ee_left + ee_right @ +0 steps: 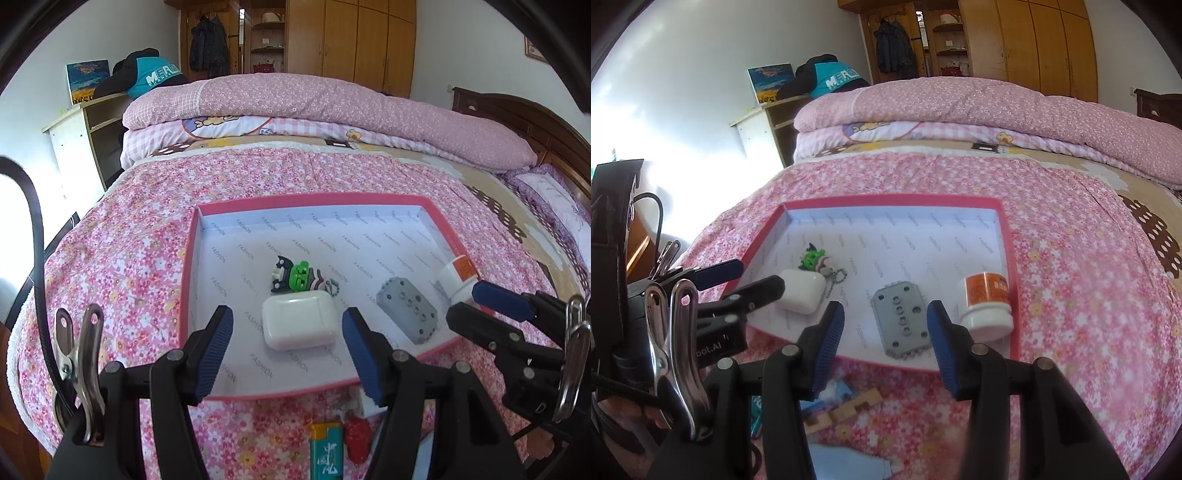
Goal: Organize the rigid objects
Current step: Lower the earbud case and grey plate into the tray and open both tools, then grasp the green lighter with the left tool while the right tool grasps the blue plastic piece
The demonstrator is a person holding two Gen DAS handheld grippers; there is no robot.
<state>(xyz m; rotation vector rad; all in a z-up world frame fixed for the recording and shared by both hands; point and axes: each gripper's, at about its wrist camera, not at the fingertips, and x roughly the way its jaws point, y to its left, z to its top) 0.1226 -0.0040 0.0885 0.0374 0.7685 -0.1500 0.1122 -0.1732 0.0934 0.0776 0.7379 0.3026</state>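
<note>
Tongs (288, 350) over lighter (327, 454), left-view only

Down below the pink-rimmed box (441, 232), the teal lighter (325, 456) runs off the bottom edge of the left wrist view, only its upper part showing. Just beside it, a red lumpy thing (357, 441) sits half behind the gripper finger (364, 354), too blurred to name. A white block (364, 402) peeks out under the box's near rim, mostly covered. From the right wrist view, wooden pieces (846, 410) in front of the box are soft and partly masked by a finger, and the blue cloth (849, 465) below them is cut by the frame.
</note>
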